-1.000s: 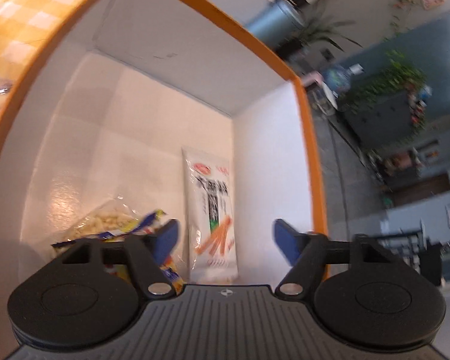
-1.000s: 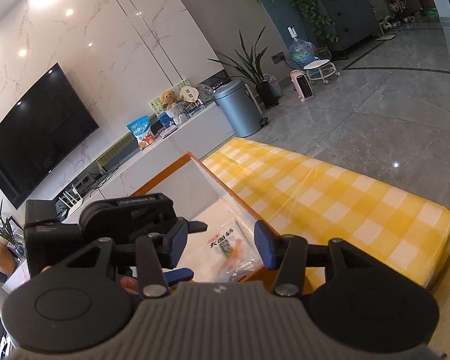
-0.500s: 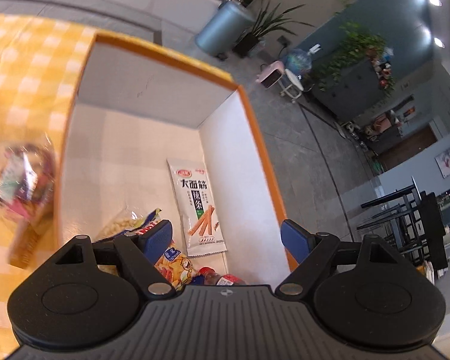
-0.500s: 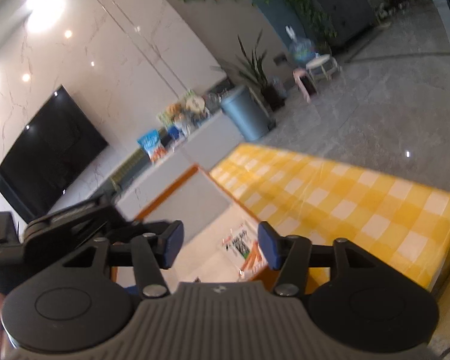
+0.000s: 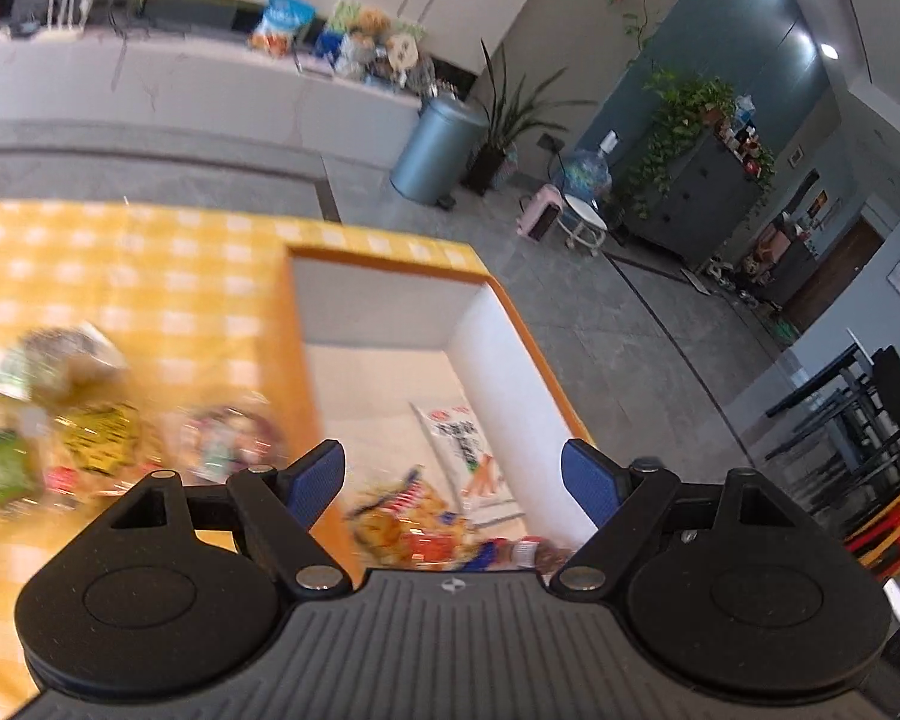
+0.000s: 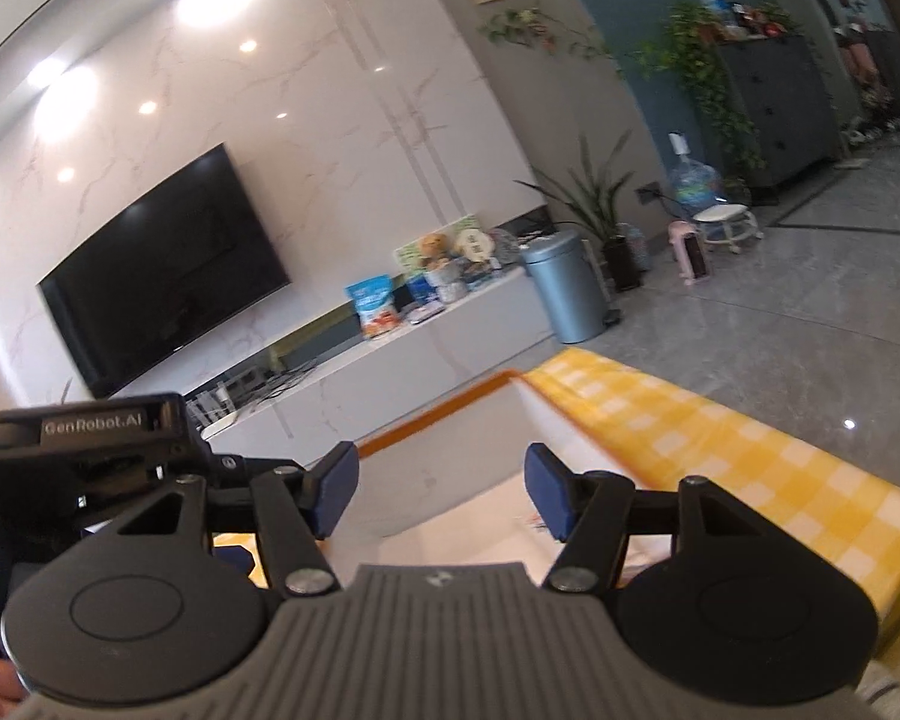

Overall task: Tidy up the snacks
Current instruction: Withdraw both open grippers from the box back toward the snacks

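My left gripper [image 5: 453, 483] is open and empty, hovering above the left wall of a white box with an orange rim [image 5: 390, 258]. Inside the box lie a white packet with orange sticks [image 5: 465, 450] and colourful snack bags [image 5: 408, 525]. Several blurred snack packets [image 5: 90, 432] lie on the yellow checked cloth [image 5: 120, 276] left of the box. My right gripper [image 6: 441, 489] is open with nothing between its blue pads, above the same box [image 6: 438, 414]. The left gripper's black body [image 6: 90, 450] shows at its left.
The table's cloth edge [image 6: 720, 450] runs along the right, with grey floor beyond. A white TV cabinet [image 6: 420, 360], a blue bin [image 6: 561, 288] and a potted plant [image 6: 600, 210] stand behind the table.
My left gripper has risen out of the box and rolled, so the loose snacks on the cloth are now in view. The right gripper's jaws have widened and it has lifted.
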`<state>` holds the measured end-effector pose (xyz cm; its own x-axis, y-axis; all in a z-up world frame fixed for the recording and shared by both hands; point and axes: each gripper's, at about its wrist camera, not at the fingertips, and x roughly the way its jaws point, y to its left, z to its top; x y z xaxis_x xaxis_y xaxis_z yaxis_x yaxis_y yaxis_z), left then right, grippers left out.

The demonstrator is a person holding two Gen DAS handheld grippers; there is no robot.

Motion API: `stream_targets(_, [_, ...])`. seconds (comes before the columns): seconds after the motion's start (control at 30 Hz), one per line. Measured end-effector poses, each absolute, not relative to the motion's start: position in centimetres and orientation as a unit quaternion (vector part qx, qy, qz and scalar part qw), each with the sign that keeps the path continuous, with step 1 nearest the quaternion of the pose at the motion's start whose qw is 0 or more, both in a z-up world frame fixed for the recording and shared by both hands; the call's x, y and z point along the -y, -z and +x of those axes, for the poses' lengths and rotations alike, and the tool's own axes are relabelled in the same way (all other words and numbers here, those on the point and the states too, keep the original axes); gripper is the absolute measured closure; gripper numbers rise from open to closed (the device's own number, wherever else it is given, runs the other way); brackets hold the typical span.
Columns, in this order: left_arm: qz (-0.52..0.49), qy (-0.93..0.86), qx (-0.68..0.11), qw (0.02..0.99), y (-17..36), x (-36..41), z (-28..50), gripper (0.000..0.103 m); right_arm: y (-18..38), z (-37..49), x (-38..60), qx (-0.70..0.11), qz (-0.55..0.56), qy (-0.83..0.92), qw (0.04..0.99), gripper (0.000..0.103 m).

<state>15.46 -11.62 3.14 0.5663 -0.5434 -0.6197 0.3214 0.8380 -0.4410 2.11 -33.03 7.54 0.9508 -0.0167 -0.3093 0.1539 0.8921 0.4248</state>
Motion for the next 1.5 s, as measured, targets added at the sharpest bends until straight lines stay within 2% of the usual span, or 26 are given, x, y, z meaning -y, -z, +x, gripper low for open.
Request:
stream_targets(0.17, [-0.132, 0.198, -0.382, 0.893, -4.0, 7.8, 14.0, 0.007, -9.5, 2.2, 28.2, -0.158, 0.208, 0.016, 0.965, 0.038])
stream_targets(0.33, [-0.116, 0.147, -0.361, 0.914, -4.3, 3.5, 12.4, 0.007, -9.4, 3.3, 24.1, -0.204, 0.204, -0.004, 0.958, 0.038])
stream_targets(0.53, [-0.156, 0.096, -0.369, 0.911, -1.6, -2.4, 11.4, 0.008, -8.3, 4.7, 19.4, -0.254, 0.178, -0.042, 0.95, 0.037])
stream_targets(0.8, [-0.182, 0.053, -0.357, 0.914, 3.8, -8.1, 10.9, 0.009, -2.4, 5.9, 14.9, -0.297, 0.115, -0.048, 0.947, 0.037])
stream_targets(0.93, [-0.182, 0.031, -0.401, 0.897, 6.1, -9.6, 11.6, 0.009, 0.7, 6.9, 12.9, -0.316, 0.086, -0.074, 0.942, 0.037])
stream_targets(1.13, [-0.193, 0.015, -0.419, 0.887, 8.4, -10.7, 12.3, 0.009, 3.4, 8.3, 10.6, -0.346, 0.035, -0.071, 0.935, 0.037])
stream_targets(1.23, [-0.192, 0.009, -0.426, 0.884, 9.1, -11.0, 12.5, 0.009, 4.7, 8.7, 10.8, -0.36, 0.017, -0.062, 0.931, 0.03])
stream_targets(1.3, [-0.189, 0.009, -0.428, 0.884, 9.5, -11.0, 12.7, 0.009, 5.4, 9.1, 11.2, -0.373, 0.022, -0.06, 0.925, 0.02])
stream_targets(1.4, [-0.162, 0.014, -0.418, 0.894, 9.6, -10.3, 12.9, 0.009, 6.0, 9.9, 12.3, -0.391, 0.062, -0.054, 0.917, 0.01])
stream_targets(1.5, [-0.123, 0.014, -0.408, 0.905, 9.8, -9.3, 13.2, 0.009, 6.4, 10.7, 13.2, -0.401, 0.097, -0.05, 0.909, 0.007])
